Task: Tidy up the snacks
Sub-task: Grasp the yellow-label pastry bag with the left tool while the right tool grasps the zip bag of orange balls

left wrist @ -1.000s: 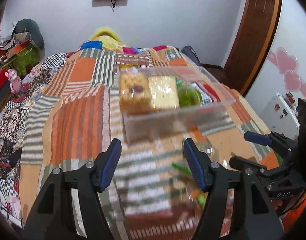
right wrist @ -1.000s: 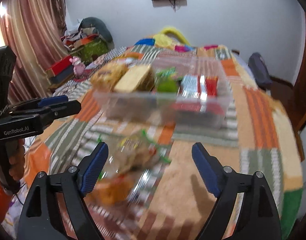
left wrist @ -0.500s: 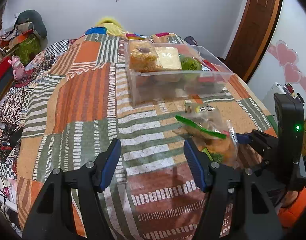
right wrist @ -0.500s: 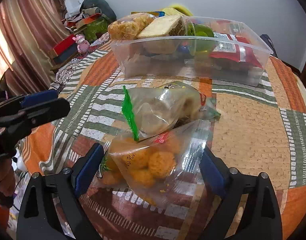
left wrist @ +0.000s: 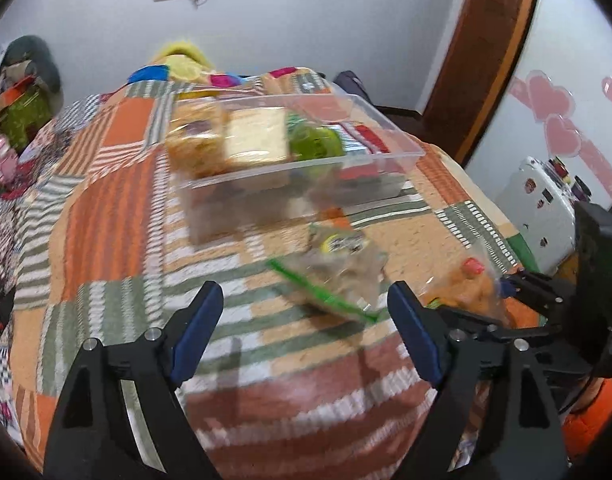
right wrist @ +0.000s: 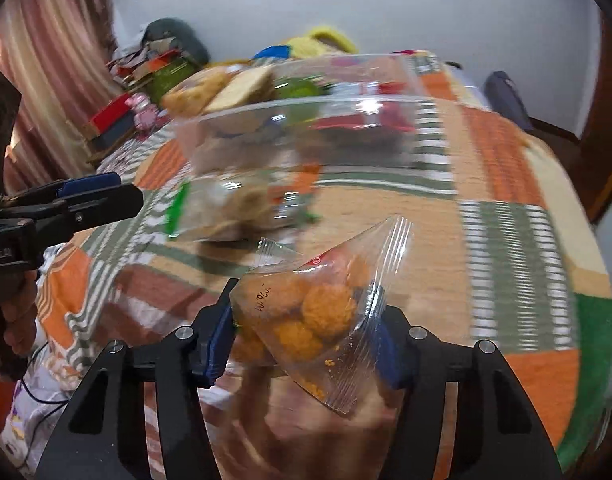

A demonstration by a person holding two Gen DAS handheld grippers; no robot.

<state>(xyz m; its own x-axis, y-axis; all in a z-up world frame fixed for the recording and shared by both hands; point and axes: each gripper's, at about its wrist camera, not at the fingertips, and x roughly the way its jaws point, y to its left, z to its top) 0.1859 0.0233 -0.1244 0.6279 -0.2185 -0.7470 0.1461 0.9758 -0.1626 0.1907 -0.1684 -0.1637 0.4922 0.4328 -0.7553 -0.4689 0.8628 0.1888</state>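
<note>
My right gripper (right wrist: 306, 336) is shut on a clear bag of orange snack balls (right wrist: 317, 312) and holds it above the bedspread; the bag also shows in the left wrist view (left wrist: 465, 288). A second clear bag with a green zip strip (right wrist: 230, 208) lies on the bed in front of a clear plastic bin (right wrist: 298, 128) holding several snacks. In the left wrist view the zip bag (left wrist: 337, 276) lies ahead of my left gripper (left wrist: 306, 328), which is open and empty. The bin (left wrist: 290, 152) is beyond it.
The patchwork bedspread (left wrist: 106, 200) covers the bed. Clutter and boxes (right wrist: 146, 92) sit at the far left by a curtain. A wooden door (left wrist: 485, 56) stands at the right. My left gripper shows at the left edge of the right wrist view (right wrist: 66, 204).
My right gripper has shut on the bag of orange balls and lifted it off the bed. The zip bag stays lying there. The left gripper stays open.
</note>
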